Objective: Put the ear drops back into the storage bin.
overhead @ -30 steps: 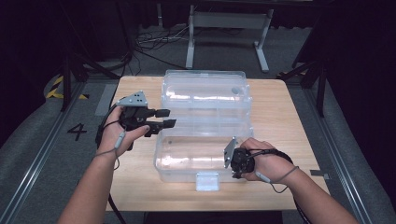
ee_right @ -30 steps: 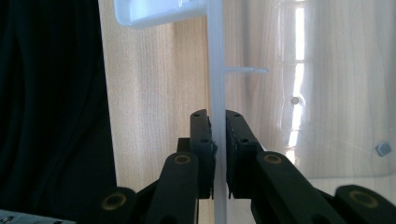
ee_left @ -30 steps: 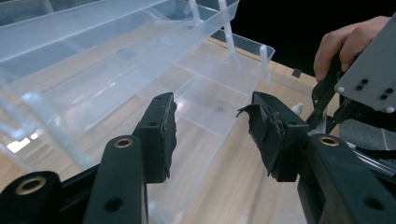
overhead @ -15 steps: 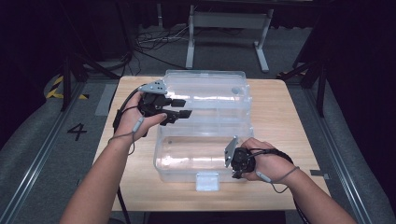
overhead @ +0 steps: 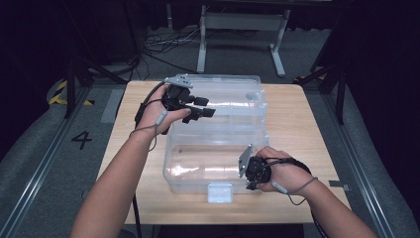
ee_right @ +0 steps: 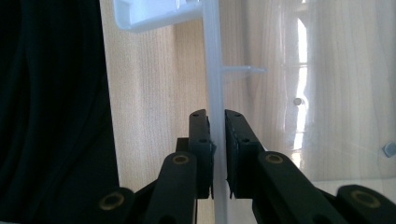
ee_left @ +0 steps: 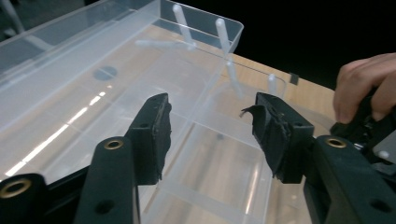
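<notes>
Dark studio, pale wooden worktop (overhead: 297,129) carrying a clear plastic storage box (overhead: 218,163) lying open at centre, lid (overhead: 233,96) on the far side. Left tool (overhead: 200,108) hovering above the lid's left part, jaws just opened wide, nothing between them. Right tool (ee_right: 217,140) pinching the box's near right rim.

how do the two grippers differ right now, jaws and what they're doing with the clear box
The left gripper has its jaws spread wide with nothing between them; the right gripper has its jaws pinched on the front wall of the clear plastic box. The left gripper hangs above the open lid at the far side; the right gripper sits low at the box's near edge. Both are black, two-jawed and hand-held.
</notes>
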A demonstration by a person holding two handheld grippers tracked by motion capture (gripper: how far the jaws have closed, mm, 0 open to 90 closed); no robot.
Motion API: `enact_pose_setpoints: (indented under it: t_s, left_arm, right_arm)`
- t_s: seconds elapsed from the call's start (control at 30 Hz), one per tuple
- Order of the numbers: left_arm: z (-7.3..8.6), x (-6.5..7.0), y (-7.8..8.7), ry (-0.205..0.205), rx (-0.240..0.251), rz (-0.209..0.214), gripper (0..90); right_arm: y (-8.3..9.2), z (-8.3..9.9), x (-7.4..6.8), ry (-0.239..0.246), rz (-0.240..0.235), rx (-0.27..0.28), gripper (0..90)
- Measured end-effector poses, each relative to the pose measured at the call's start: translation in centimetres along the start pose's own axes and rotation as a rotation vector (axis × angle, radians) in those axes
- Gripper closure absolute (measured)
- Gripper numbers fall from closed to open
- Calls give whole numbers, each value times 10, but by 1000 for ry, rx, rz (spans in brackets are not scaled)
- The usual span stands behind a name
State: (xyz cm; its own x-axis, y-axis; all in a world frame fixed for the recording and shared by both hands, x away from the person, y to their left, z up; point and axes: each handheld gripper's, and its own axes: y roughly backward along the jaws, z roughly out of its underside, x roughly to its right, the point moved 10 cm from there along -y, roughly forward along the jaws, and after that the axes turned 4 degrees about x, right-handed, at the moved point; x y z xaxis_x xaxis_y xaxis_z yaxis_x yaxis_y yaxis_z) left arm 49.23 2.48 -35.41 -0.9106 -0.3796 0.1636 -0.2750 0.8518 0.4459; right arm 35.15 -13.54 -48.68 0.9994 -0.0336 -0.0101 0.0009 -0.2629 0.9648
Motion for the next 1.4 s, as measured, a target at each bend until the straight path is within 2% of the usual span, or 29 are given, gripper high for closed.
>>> enact_pose_setpoints:
  t_s: [0.1,0.23,0.4,0.6,0.7,0.83,0.93,1.03,1.4]
  left_arm:
    - [-1,-3,-8,-30,-26,-13,492]
    - [-2,-8,-18,-43,-39,-21,488]
    - [-1,-8,-27,-63,-58,6,493]
    - [2,-10,-35,-70,-87,-3,535]
    - [5,-10,-38,-48,-118,-7,573]
    - [9,-9,-40,-42,-151,-7,651]
    - [9,-10,-43,-47,-138,-21,679]
    - [9,-12,-42,-50,-142,-37,755]
    - [9,-6,-41,-67,-162,-38,798]
  right_arm:
    - [-1,0,0,3,3,9,824]
    - [-1,0,1,6,7,11,825]
    - [-1,0,0,2,5,15,825]
    - [-1,0,0,-1,3,15,824]
    - [-1,0,0,0,5,12,824]
    - [-1,1,-1,1,2,15,824]
    - [-2,1,0,2,6,22,823]
    - [-3,1,0,-2,2,21,822]
    - [-4,1,0,-3,2,18,824]
